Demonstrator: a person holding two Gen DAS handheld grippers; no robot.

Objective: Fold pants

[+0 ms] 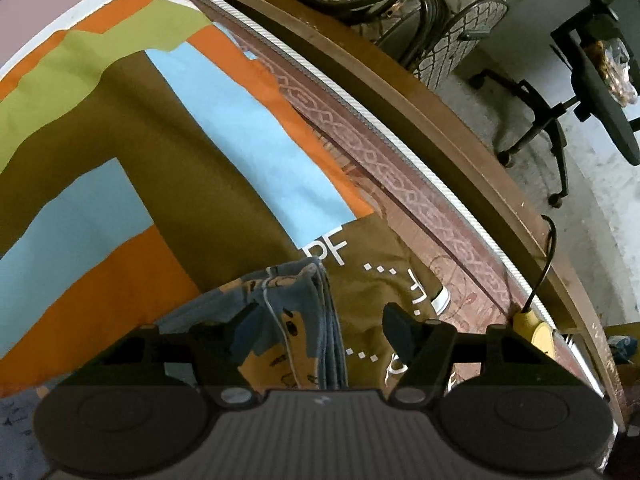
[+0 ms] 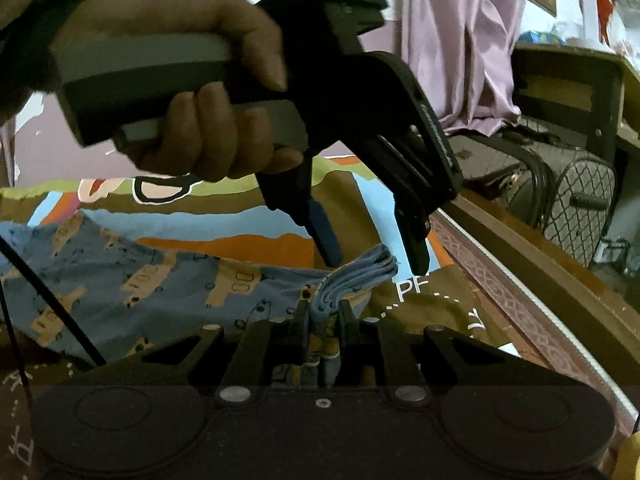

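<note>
Our right claw [image 2: 323,312] is pressed together on a bunched, folded edge of the pants [image 2: 120,276], the blue cloth with tan prints squeezed between its two black fingers and sticking out past the tips. From there the pants spread away to the left, lying flat on a bedsheet [image 2: 256,216] of brown, orange, light blue and green patches.

Just beyond that pinched bunch we see our left claw [image 2: 374,256] pointing steeply down with its fingers spread, one on each side of the folded edge and not pressing on it. Our left hand [image 2: 208,92] wraps the grey handle above.

In the left wrist view the left claw [image 1: 320,330] stands open in the same way, and the layered edge of the pants [image 1: 296,320] rises between its fingers [image 1: 400,332], nearer the left one.

Farther right, the patterned border of the mattress [image 1: 384,160] and a wooden bed frame [image 1: 460,120] run along the sheet. Beyond it are a quilted bag [image 2: 576,200], a black office chair [image 1: 592,80] and, at the far side, a lilac curtain [image 2: 472,40].
</note>
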